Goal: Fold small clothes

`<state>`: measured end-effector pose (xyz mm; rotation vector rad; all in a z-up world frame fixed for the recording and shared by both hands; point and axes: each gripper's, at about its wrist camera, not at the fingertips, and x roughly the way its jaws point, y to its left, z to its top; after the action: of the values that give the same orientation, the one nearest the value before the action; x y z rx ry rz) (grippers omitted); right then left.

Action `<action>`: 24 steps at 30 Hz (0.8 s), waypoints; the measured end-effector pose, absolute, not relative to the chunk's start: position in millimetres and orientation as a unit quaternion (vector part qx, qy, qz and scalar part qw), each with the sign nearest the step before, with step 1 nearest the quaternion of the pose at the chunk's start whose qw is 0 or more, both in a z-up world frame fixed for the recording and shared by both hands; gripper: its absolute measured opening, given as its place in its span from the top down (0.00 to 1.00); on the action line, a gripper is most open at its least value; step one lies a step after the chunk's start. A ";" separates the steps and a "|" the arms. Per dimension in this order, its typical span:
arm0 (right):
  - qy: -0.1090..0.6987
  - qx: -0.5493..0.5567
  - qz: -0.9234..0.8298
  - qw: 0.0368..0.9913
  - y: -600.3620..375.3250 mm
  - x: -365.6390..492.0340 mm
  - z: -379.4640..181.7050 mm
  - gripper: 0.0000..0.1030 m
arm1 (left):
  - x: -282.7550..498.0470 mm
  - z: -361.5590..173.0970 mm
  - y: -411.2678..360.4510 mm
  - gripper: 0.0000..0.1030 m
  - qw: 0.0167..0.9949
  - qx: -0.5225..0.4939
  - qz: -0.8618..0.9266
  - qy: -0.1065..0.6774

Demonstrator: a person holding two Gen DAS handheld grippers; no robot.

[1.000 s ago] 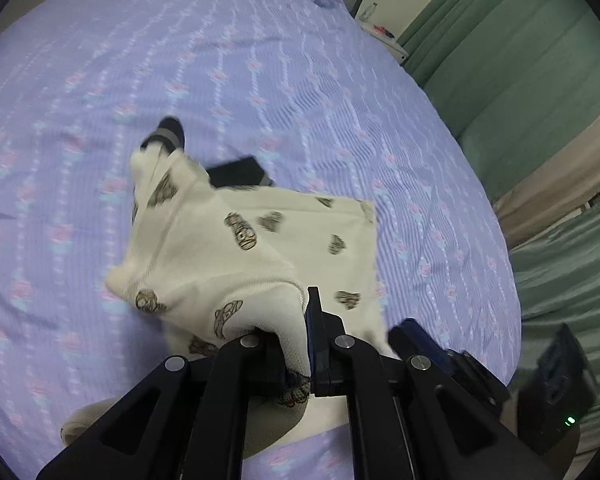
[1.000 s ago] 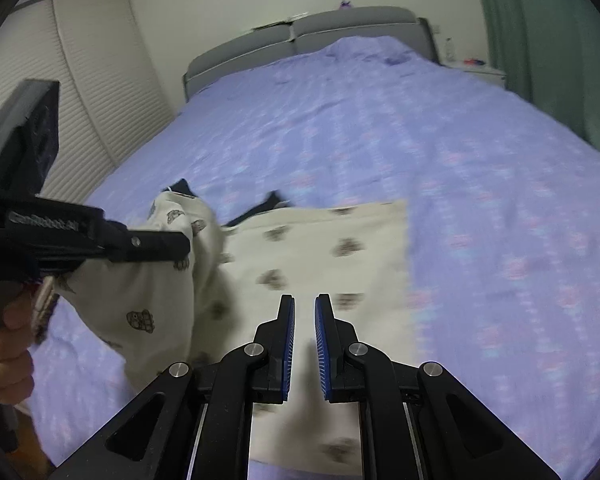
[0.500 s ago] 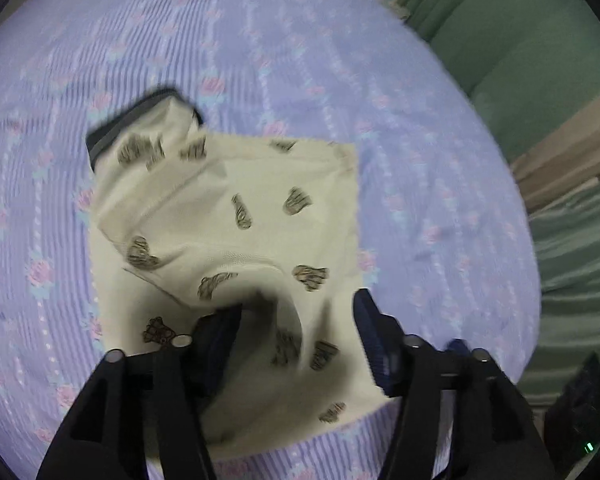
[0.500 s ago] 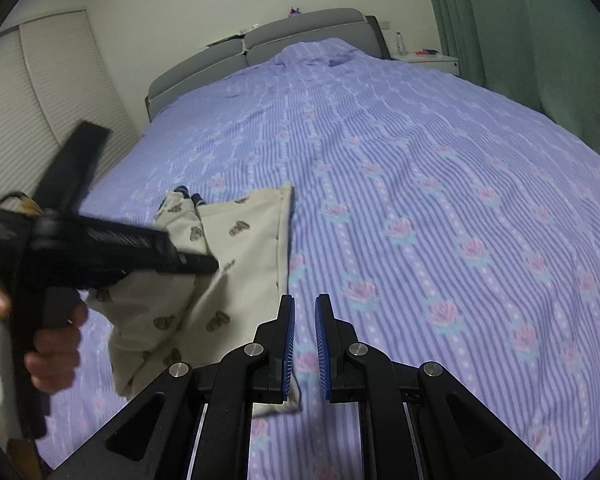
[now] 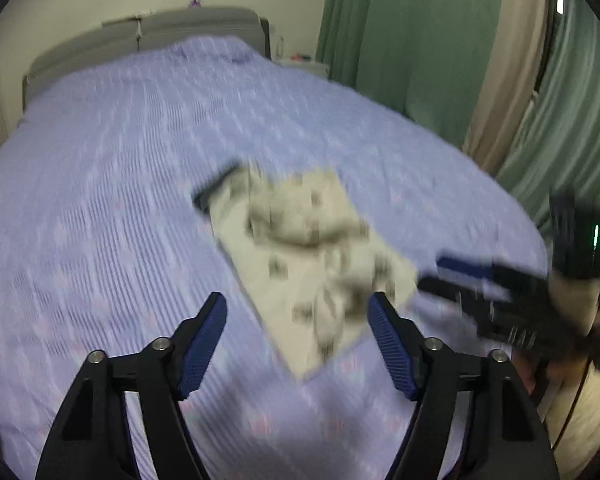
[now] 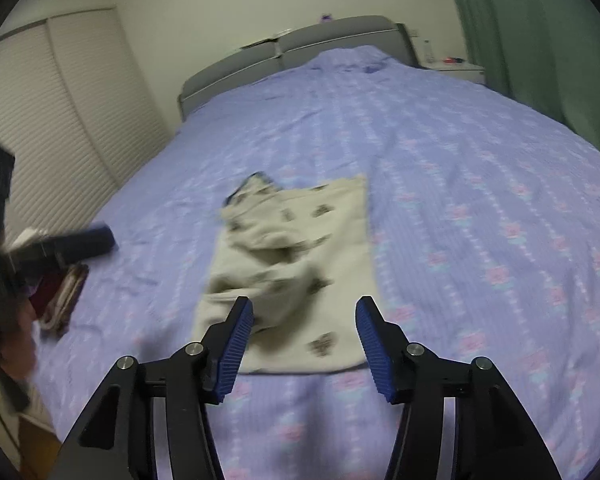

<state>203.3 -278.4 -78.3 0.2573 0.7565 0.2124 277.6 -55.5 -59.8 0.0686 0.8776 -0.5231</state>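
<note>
The garment [image 6: 296,268] lies on the bed [image 6: 480,168], headboard [image 6: 300,52] behind.

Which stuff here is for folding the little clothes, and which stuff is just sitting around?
For folding:
cream printed garment
left gripper, open
right gripper, open
bed, the folding surface

Just lying about:
dark pile at the bed edge
nightstand
green curtains

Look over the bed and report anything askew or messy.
The cream garment lies on the purple bedspread only partly folded: its left half is bunched into rumpled ridges, while the right edge lies flat. Both the left gripper and right gripper are open and off it.
</note>
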 end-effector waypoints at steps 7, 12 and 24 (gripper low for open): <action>0.396 0.141 0.113 0.900 -240.2 208.4 -96.3 0.38 | 241.1 -108.3 -58.6 0.46 0.884 0.058 -0.241 0.396; 0.396 0.192 0.085 0.894 -236.7 224.1 -96.7 0.38 | 244.0 -111.1 -67.3 0.54 0.885 0.050 -0.273 0.374; 0.424 0.222 0.065 0.875 -250.1 252.5 -110.2 0.75 | 267.1 -145.3 -98.5 0.72 0.860 0.054 -0.299 0.410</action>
<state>252.5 -250.1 -110.2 0.4642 0.8859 0.1355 267.1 -98.5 -145.3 0.1135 0.8616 -0.6283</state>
